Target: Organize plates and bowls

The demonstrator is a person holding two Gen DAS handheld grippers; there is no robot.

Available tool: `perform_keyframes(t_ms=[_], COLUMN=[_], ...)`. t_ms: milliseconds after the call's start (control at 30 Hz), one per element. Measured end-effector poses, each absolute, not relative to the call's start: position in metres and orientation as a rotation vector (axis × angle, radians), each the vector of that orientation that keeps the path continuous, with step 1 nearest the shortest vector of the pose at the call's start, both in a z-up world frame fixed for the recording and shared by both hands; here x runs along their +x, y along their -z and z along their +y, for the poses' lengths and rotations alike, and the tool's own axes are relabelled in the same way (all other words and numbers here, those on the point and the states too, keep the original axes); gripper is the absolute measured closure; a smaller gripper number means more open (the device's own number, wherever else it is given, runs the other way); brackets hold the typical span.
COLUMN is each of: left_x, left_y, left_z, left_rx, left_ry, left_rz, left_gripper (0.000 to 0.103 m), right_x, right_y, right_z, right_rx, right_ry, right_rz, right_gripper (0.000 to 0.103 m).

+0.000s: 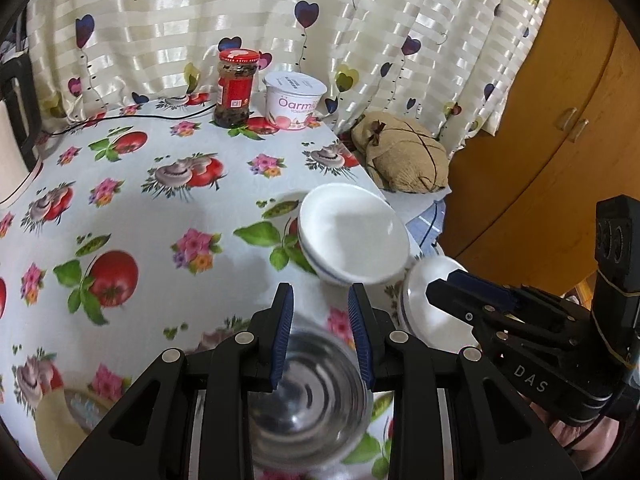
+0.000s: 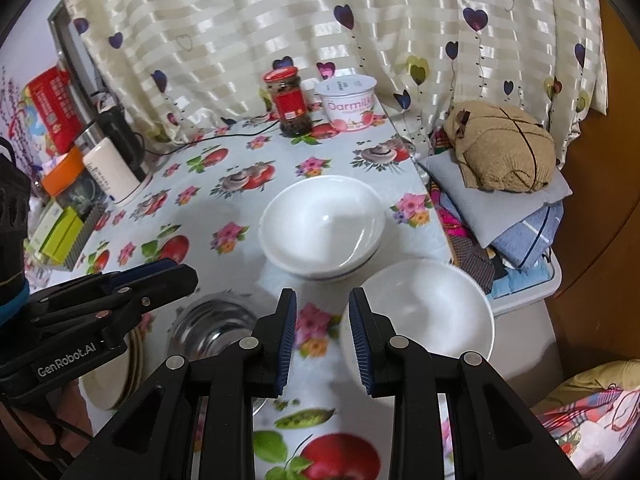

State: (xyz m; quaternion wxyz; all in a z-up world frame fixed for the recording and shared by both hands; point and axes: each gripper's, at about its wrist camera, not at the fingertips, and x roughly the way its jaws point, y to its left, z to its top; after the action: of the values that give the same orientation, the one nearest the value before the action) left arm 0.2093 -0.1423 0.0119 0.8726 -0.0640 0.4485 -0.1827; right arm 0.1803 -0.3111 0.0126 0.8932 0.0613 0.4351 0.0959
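Landmark: stack of white bowls (image 2: 324,224), two nested, upright on the flowered tablecloth (image 2: 224,200), close to its right-hand edge.

Single white bowl (image 2: 424,320): upright, on the near right of the stack, just beside it; touching or apart cannot be told.

Steel bowl (image 1: 308,396): upright, on the near left of the stack, a strip of cloth between the two. Blurred in both views.

Cream plates (image 2: 112,380): further left of the stack than the steel bowl, on the near side, partly hidden under the left tool. Layered rims point to more than one; number not readable.

Left gripper (image 1: 321,292): on the near left of the stack, angled down over the steel bowl. Jaws part-way open, with a clear gap between the blue pads. Inside of the steel bowl visible through that gap, below the pads. No pad seen pressing on anything; nothing held.

Right gripper (image 2: 323,296): on the near side of the stack, angled down at the left rim of the single white bowl. Jaws part-way open to much the same width. Tablecloth visible through the gap, with the bowl's left wall just beside the right pad; contact there cannot be told. No grip seen.

Beyond the stack, against the curtain (image 1: 360,20): red-lidded jar (image 1: 236,88) and yoghurt tub (image 1: 294,98), side by side, well apart from the stack.

Right of the stack, off the table: brown cloth bundle (image 2: 500,148) on folded textiles.
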Motion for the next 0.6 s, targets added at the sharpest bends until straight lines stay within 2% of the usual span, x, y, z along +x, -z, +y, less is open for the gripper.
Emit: perform_keyframes(t_ms=[600], left_x=[0.286], left_y=[0.027], left_z=[-0.153], left_rx=[-0.167], left_ry=[0.324], left_rz=[1.034], left_gripper=[0.073], right_x=[0.254], right_y=[0.021], right_z=[-0.329], right_rx=[0.132], right_ry=[-0.162], right_rz=[0.987], right_gripper=[0.077])
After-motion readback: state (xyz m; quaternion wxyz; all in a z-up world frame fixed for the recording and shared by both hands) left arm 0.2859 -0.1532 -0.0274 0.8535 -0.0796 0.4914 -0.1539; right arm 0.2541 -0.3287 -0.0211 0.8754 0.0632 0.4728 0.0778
